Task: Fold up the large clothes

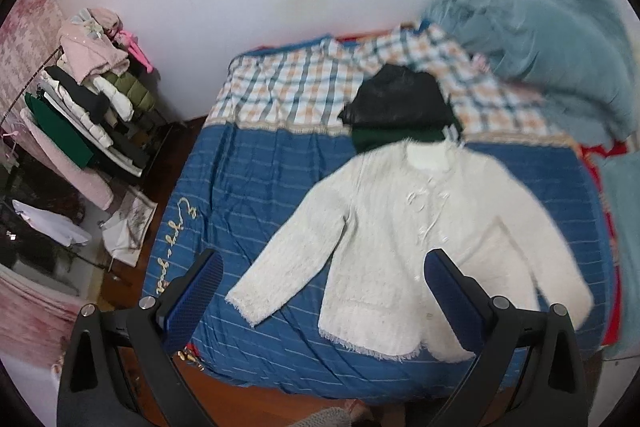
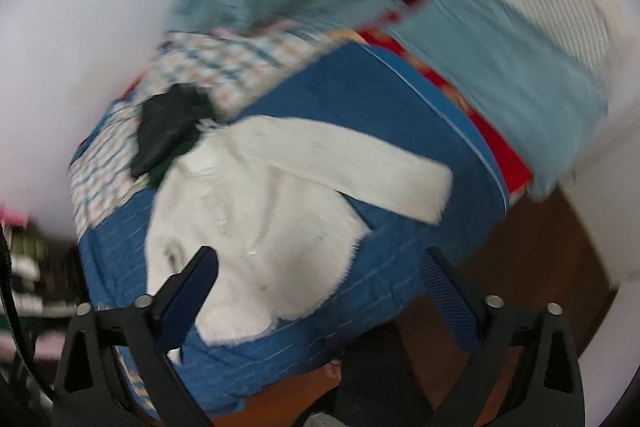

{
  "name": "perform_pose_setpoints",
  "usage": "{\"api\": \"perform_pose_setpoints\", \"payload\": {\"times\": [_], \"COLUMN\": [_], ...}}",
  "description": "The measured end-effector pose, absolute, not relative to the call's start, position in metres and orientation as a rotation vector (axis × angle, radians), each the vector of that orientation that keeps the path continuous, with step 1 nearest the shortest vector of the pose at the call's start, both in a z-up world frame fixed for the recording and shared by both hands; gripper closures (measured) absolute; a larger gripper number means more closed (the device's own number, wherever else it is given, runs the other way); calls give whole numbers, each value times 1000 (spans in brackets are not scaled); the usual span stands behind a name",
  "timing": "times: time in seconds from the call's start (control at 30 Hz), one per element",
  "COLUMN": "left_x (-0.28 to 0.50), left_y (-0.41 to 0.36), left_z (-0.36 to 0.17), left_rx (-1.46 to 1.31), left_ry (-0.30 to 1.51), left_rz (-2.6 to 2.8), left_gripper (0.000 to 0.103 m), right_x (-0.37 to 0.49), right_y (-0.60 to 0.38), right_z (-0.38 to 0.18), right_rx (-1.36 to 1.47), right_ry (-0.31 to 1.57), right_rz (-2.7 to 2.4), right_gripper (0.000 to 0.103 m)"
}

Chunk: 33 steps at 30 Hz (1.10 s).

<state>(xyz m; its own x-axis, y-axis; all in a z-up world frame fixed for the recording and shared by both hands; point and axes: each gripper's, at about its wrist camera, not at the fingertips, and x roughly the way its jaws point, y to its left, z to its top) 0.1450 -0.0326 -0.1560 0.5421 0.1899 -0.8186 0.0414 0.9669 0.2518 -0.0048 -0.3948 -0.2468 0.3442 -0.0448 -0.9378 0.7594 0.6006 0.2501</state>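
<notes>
A fuzzy white cardigan [image 1: 408, 239] lies spread flat, front up, on the blue striped bedspread [image 1: 256, 187], sleeves angled outward. My left gripper [image 1: 324, 267] hovers open above its lower hem, nothing between the blue pads. In the blurred right wrist view the same cardigan [image 2: 256, 211] lies tilted, one sleeve [image 2: 360, 163] stretching right. My right gripper [image 2: 320, 267] stands open above the cardigan's hem and the bed's near edge, holding nothing. A black and dark green folded garment [image 1: 396, 111] rests just beyond the collar.
A checked blanket [image 1: 288, 91] covers the bed's far part, with a teal quilt [image 1: 540, 39] piled at the back right. A rack with stacked clothes [image 1: 88, 107] stands left of the bed. Wooden floor [image 2: 540, 267] shows beside and in front of the bed.
</notes>
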Motion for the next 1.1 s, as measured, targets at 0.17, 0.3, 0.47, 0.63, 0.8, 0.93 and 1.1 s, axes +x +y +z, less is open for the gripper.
{"api": "perform_pose_setpoints", "payload": {"times": [0.17,0.3,0.47,0.63,0.8,0.93,1.1], "left_x": [186,214,235,254,268,277,283], "left_y": [-63,-82,-99,-120,-134,-143,-147], "left_z": [-237,-314,-402,-468,-503,-529,-543], "left_rx": [285,317,332,341,355,363,365], "left_ry": [1093,1203,1307,1375,1363,1362,1357], "left_rz": [156,179,222,230,185,167,168], "left_gripper": [0,0,0,0,0,0,0], "right_x": [-3,3,-13,-37,-25,-15,1], "right_y": [-467,-500,-526,-543,-560,-564,-567], "right_z": [-396,-522,-643,-695,-663,-680,-692], "right_rx": [1074,1304,1615,1724,1536,1506,1534], "right_ry": [1164,1190,1084,856,722,745,608], "right_rz": [-611,-603,-727,-858,-881,-779,-752], "right_gripper": [7,7,8,32,67,53,36]}}
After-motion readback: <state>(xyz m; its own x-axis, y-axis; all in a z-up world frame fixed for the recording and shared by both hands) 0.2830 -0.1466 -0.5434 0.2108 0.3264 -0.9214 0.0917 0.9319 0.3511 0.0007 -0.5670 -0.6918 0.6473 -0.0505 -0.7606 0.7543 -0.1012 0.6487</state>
